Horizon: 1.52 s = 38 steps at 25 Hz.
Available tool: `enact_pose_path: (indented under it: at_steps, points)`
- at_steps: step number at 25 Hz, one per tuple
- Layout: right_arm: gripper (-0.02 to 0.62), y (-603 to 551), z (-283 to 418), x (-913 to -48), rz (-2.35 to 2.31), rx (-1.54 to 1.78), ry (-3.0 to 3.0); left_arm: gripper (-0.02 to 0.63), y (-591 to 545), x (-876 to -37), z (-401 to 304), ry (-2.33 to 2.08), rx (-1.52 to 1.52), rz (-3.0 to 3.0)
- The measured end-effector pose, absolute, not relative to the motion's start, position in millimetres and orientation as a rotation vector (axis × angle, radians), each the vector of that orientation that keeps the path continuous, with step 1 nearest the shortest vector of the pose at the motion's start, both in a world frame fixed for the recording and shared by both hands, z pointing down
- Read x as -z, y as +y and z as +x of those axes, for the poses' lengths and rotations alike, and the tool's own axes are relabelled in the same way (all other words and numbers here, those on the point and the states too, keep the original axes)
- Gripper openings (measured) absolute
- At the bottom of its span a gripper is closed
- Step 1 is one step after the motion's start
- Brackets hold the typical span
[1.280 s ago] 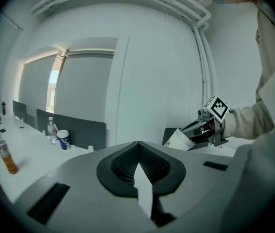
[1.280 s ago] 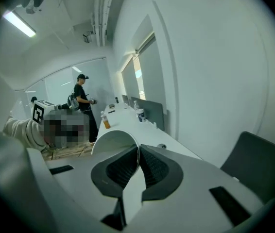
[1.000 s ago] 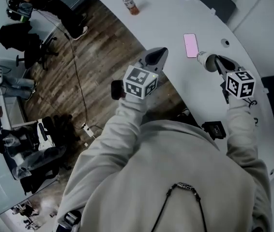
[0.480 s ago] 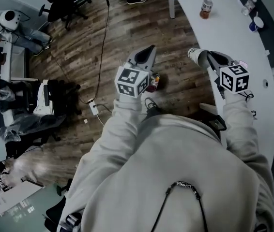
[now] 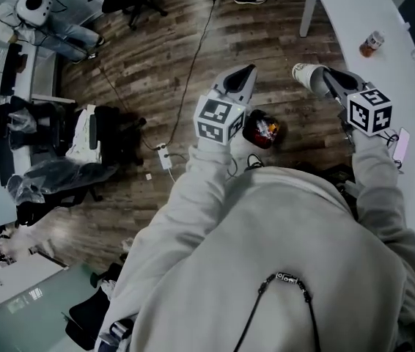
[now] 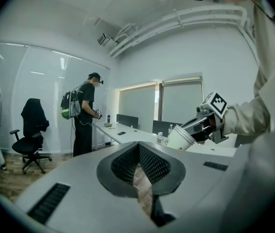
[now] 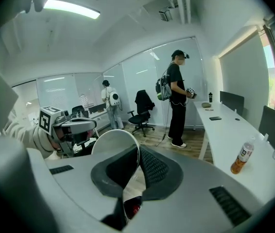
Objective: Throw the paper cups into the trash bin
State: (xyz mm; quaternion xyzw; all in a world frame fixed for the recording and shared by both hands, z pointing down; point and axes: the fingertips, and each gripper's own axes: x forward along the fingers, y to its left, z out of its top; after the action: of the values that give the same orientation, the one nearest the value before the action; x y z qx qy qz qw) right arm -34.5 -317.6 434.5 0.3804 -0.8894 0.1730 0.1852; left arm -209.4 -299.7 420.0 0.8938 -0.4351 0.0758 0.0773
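Observation:
A white paper cup (image 5: 306, 74) is held out over the wooden floor, with my right gripper (image 5: 326, 81) shut on its wall. In the right gripper view the cup (image 7: 114, 142) shows as a white disc against the left jaw. A small round trash bin (image 5: 263, 130) with a red liner and litter inside stands on the floor between my two grippers, below the cup and to its left. My left gripper (image 5: 240, 79) hovers just left of the bin, jaws together and nothing in them. From the left gripper view, the cup (image 6: 180, 137) is seen in the right gripper (image 6: 201, 125).
A long curved white table (image 5: 354, 13) runs along the right, with a bottle (image 5: 371, 44) and a pink phone (image 5: 400, 144) on it. A power strip and cable (image 5: 165, 156) lie on the floor. Loaded chairs (image 5: 90, 138) stand left. A person (image 7: 177, 93) stands by the table.
The view has swung from the table to the floor. The right gripper has carried the cup off the table, and the bin now shows between the grippers.

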Motion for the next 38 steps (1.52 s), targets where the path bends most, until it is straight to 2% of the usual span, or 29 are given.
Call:
enact_pose_path:
  at_steps: [5, 12, 26, 30, 34, 38]
  points:
    - [0.038, -346.5, -80.7, -419.9, 0.951, -0.431, -2.589, 0.003, -317.3, -417.9, -235.2, -1.397, -0.238, 2.634]
    - [0.038, -378.6, -84.5, -405.5, 0.883, -0.413, -2.617, 0.003, -324.8, -404.0, -237.4, -1.454, -0.288, 2.631]
    - [0.038, -385.8, -104.5, -446.1, 0.758, -0.44, -2.56, 0.003, -326.4, -436.9, -263.2, -1.528, -0.267, 2.48]
    - [0.038, -402.5, -105.9, -478.8, 0.754, -0.47, -2.502, 0.003, -327.7, -467.8, -287.9, -1.569, -0.257, 2.384]
    - [0.038, -405.7, -98.1, -542.0, 0.745, -0.596, -2.407, 0.003, -320.3, -521.8, -301.0, -1.567, -0.257, 2.252]
    - [0.038, -392.9, -121.6, -615.8, 0.65, -0.653, -2.341, 0.003, -307.1, -587.9, -318.7, -1.556, -0.262, 2.146]
